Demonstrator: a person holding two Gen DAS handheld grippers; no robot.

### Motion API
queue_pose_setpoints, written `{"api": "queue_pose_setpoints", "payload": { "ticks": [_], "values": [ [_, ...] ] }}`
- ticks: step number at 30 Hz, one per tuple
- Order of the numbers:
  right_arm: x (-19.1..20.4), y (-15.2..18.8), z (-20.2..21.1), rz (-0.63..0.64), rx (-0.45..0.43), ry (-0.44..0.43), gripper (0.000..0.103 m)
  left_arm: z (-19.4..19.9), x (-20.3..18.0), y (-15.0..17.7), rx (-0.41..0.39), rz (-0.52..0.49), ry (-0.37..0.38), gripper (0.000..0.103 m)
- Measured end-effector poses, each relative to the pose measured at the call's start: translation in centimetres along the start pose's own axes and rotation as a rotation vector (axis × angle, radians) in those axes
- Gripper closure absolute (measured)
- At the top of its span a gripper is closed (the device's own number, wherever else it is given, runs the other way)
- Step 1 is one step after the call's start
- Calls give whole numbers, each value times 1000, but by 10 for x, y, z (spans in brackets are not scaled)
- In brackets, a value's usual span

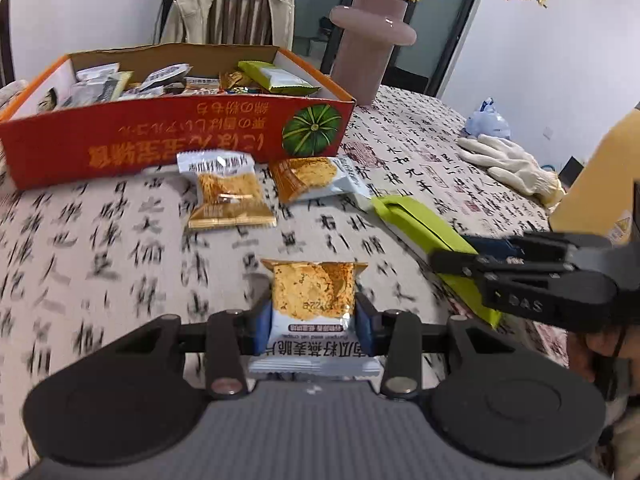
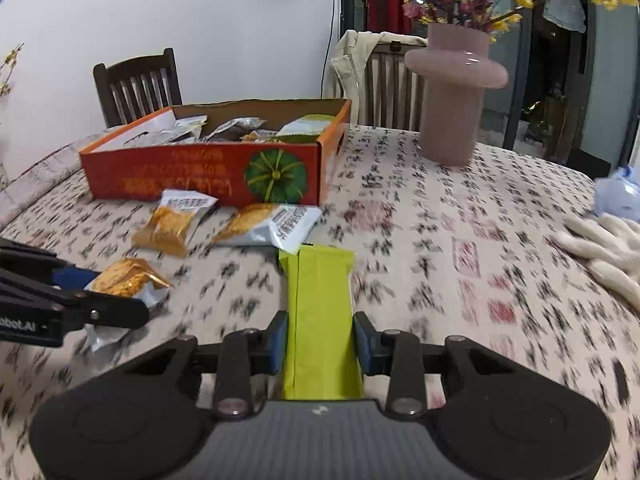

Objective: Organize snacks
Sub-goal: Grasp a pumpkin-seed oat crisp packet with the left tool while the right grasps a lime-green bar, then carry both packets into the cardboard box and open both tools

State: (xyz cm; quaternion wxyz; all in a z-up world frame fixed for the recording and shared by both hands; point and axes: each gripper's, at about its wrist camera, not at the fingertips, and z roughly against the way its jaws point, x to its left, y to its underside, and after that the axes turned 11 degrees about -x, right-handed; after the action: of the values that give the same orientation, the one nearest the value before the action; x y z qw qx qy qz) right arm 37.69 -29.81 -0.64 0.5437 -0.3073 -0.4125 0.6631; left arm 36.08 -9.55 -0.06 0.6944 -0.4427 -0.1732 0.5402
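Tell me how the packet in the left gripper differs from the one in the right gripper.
The crisp packet in the left gripper is short and squarish; the green packet in the right gripper is long and narrow. The crisp packet is gold and white with printed text and a food picture; the green packet shows a plain lime back with a seam. Both are sealed snacks clamped between blue pads, with the orange box ahead.

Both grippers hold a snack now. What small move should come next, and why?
Probably carry the left gripper forward to the orange box and release there. Its fingers are shut on the oat crisp packet, the box is open and already holds snacks, and two similar packets lie just before it. The right gripper, shut on the green packet, can follow.
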Motion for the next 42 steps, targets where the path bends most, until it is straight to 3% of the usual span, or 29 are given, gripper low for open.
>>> {"api": "queue_pose_setpoints", "payload": {
  "ticks": [7,15,19,23,28,32,36,40,41,42],
  "values": [
    [3,26,60,-53,-21,2,71,41,-7,10,-42,11,8,62],
    [11,20,89,-82,-115,22,71,61,5,12,-68,39,-32,62],
    [19,7,86,-75,-138,0,71,64,12,-10,-117,25,-47,62],
    [23,-26,76,-65,-193,-39,71,59,21,-52,-197,-12,-62,62],
    [32,-92,32,-24,-257,-93,71,17,44,-121,-244,-16,-87,62],
    [32,-143,-26,-70,-248,-136,71,-37,71,-155,-198,60,-107,62],
    [28,-172,-93,-143,-203,-148,71,-79,82,-160,-160,64,-124,62],
    [21,-179,-154,-228,-147,-126,71,-110,85,-154,-123,37,-140,61],
    [20,-177,-163,-222,-140,-108,71,-116,86,-151,-110,40,-134,59],
    [22,-176,-175,-214,-127,-86,71,-120,89,-148,-104,44,-128,50]
  ]
}}
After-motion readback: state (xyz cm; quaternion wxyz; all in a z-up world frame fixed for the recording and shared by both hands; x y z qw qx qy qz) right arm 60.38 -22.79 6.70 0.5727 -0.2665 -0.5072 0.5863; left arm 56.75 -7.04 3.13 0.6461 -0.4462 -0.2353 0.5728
